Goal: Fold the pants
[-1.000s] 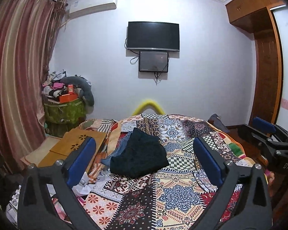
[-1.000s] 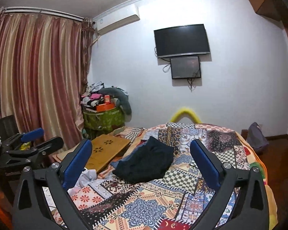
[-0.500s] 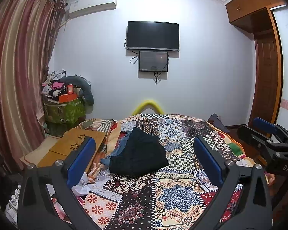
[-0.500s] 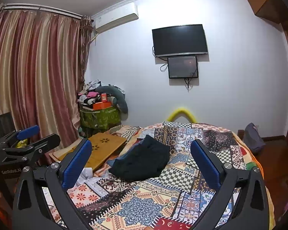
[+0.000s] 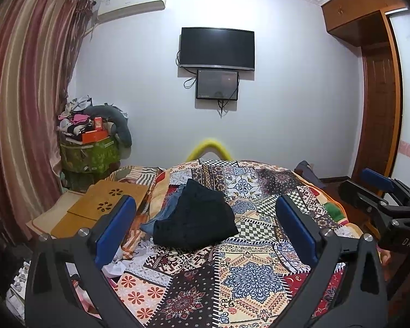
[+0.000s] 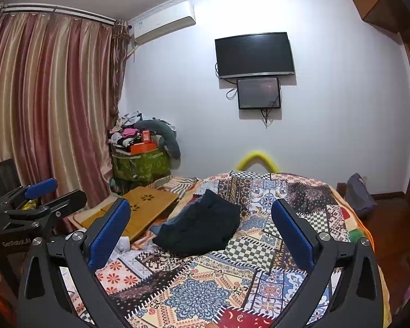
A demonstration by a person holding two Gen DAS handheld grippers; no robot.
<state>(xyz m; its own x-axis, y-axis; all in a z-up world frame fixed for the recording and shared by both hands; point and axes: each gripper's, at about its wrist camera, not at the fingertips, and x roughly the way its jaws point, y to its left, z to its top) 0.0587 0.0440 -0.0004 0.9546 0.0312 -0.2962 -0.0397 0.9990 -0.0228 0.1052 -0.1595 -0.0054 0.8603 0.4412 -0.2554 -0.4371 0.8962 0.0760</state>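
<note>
Dark pants lie crumpled in a heap on the patterned bedspread, over a bit of blue denim. They also show in the right wrist view. My left gripper is open and empty, held above the near end of the bed, well short of the pants. My right gripper is open and empty too, also short of the pants. Each gripper shows at the edge of the other's view: the right and the left.
A wooden lap table lies left of the bed, with white clutter below it. A green bin piled with things stands by the curtain. A TV hangs on the far wall. A wardrobe is at right.
Both grippers have drifted slightly; the view shifts a little right in the right wrist camera. The pants have not moved. Both grippers stay open.
</note>
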